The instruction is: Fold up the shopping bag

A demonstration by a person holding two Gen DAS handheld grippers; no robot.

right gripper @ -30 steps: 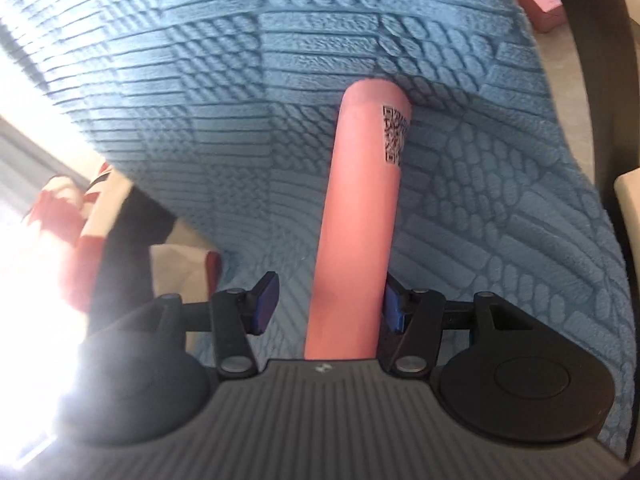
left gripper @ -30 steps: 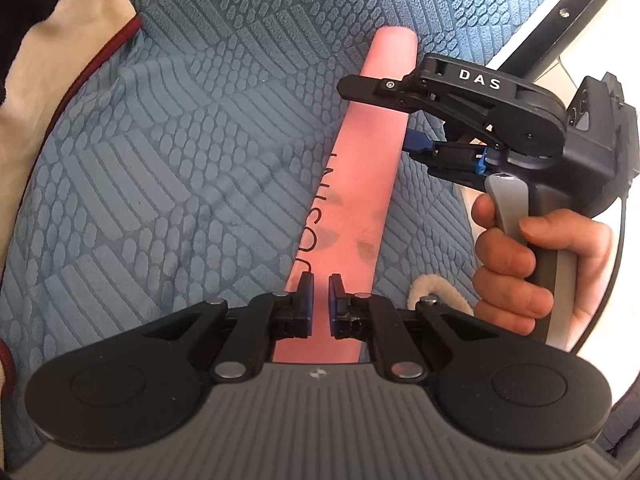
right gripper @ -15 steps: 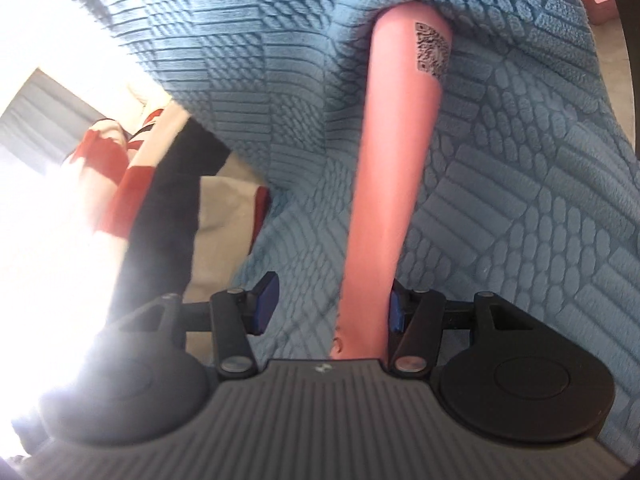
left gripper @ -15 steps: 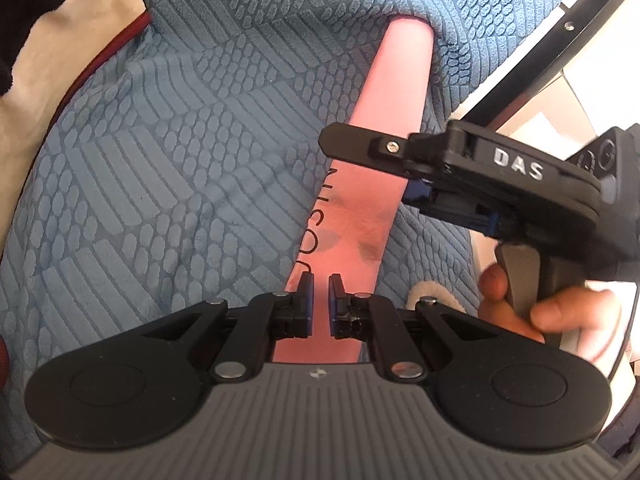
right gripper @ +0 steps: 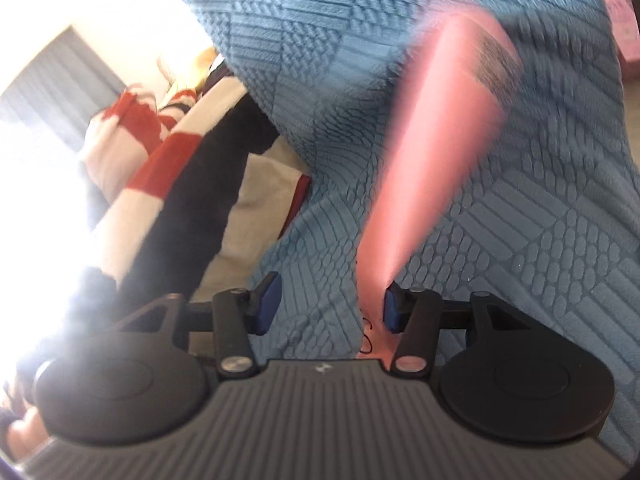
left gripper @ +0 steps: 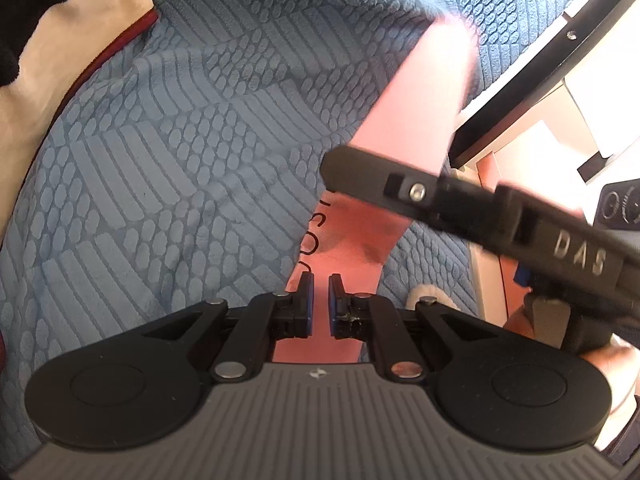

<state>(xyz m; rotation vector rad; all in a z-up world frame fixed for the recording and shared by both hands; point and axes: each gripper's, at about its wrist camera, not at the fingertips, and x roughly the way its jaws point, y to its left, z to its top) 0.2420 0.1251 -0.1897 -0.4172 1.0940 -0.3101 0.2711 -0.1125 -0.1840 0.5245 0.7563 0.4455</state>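
The pink shopping bag (left gripper: 416, 112) is folded into a long narrow strip and lies on a blue textured cover (left gripper: 180, 160). My left gripper (left gripper: 320, 304) is shut on the strip's near end, beside dark printed letters. My right gripper (left gripper: 424, 224) reaches in from the right, one black finger crossing above the strip's middle. In the right wrist view the right gripper (right gripper: 330, 306) stands open. The blurred bag (right gripper: 432, 140) runs away from its right finger, and the cover (right gripper: 520, 260) shows between the jaws.
A black frame bar (left gripper: 560, 64) borders the cover at upper right. A cream cloth with red trim (left gripper: 60, 60) lies at upper left. A red, white and black striped cloth (right gripper: 160, 160) sits left of the cover, with strong glare beside it. A pink box (right gripper: 624, 20) is at the far right.
My right gripper has swung toward the left gripper and tilted, still open. The strip now sits against its right finger instead of between the jaws. The left gripper keeps its hold.
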